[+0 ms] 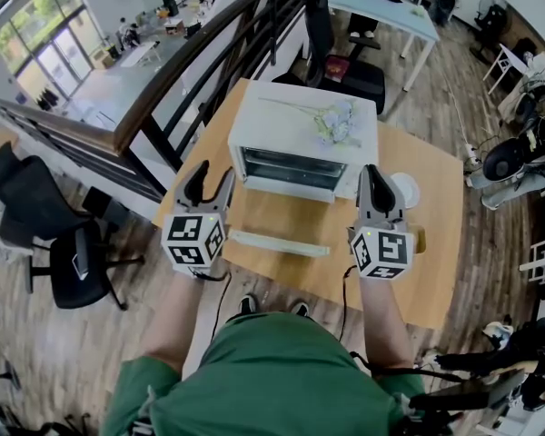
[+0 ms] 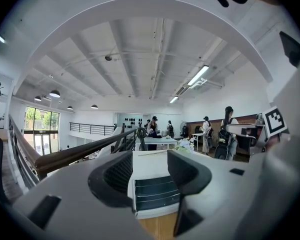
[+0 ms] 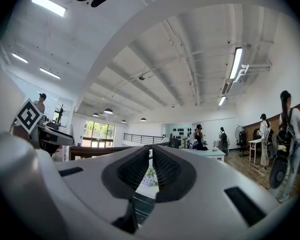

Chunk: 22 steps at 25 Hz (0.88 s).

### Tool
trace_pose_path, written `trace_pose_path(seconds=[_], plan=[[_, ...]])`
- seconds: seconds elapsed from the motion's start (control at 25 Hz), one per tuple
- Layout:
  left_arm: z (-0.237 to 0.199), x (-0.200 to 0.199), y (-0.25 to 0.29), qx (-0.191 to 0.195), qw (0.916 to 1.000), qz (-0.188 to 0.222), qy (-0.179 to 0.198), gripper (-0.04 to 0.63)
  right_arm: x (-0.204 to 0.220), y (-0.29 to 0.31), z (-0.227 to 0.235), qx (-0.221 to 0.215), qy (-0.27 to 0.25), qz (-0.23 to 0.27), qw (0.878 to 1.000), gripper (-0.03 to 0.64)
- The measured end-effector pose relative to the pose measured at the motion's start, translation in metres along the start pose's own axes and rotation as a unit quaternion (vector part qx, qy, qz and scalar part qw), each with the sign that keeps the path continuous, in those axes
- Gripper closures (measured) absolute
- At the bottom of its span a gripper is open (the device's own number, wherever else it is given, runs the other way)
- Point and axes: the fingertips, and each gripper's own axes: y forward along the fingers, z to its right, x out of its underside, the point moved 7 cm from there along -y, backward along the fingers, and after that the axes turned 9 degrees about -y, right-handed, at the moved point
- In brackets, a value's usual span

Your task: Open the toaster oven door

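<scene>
**Head view.** I hold my left gripper (image 1: 209, 182) and right gripper (image 1: 375, 180) side by side, near the front of the white box-shaped toaster oven (image 1: 295, 139). The oven stands on the far part of the light wooden table (image 1: 436, 243). Its dark glass door (image 1: 293, 166) is shut and faces me.

**Left gripper view.** The jaws stand apart with nothing between them, and the oven shows beyond the gap.

**Right gripper view.** The jaws are pressed together and empty.

Green clothing (image 1: 272, 380), black shoes (image 1: 246, 305); grey tongs (image 1: 211, 178) bear square-marked cubes (image 1: 193, 241).
</scene>
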Motion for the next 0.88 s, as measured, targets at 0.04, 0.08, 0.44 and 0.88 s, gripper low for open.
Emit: trace_pose_path(seconds=[0.04,0.08,0.44,0.88], plan=[[0.001,0.000,0.000,-0.001,1.0000,0.000,0.000,0.366,0.000,0.000,0.001,-0.001,0.000,0.001,1.000,0.575],[0.002,0.000,0.000,-0.002,1.0000,0.000,0.000,0.367,0.000,0.000,0.002,-0.002,-0.001,0.001,1.000,0.575],[0.010,0.001,-0.004,-0.017,0.9998,0.003,0.004,0.367,0.003,0.003,0.008,-0.016,0.002,0.009,1.000,0.575],[0.031,0.006,-0.012,-0.035,0.9993,0.006,0.009,0.367,0.007,-0.004,0.022,-0.036,0.006,0.020,0.999,0.575]])
